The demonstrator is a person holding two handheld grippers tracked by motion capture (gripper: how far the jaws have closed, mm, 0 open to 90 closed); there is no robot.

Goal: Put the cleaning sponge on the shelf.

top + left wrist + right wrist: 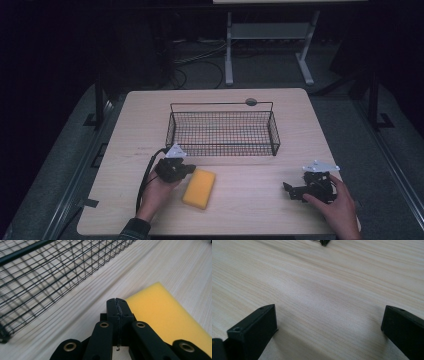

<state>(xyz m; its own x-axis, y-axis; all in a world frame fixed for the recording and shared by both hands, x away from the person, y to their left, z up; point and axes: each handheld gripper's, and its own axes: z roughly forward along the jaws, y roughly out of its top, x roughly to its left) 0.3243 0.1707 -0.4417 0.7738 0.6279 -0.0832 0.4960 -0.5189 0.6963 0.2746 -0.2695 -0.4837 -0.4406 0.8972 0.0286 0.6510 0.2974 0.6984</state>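
Sponge (199, 188) lies ungrasped on the table (250, 210) at lower centre, below the empty wire basket (222, 131), left gripper (186, 169) fully closed on nothing beside it, right gripper (289, 191) wide open, empty, so transfer seems unstarted.

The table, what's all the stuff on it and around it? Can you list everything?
yellow rectangular foam sponge: one, yellow, lying flat on the table near its front edge, just right of the left gripper
black wire mesh basket: one, black, at the middle of the table behind the sponge, nothing in it
light wooden table: one, pale wood
white metal stand: one, white, on the floor behind the table
left gripper: one, black, jaws shut, beside the sponge
right gripper: one, black, jaws open over bare table
person's hands: two, one on each gripper
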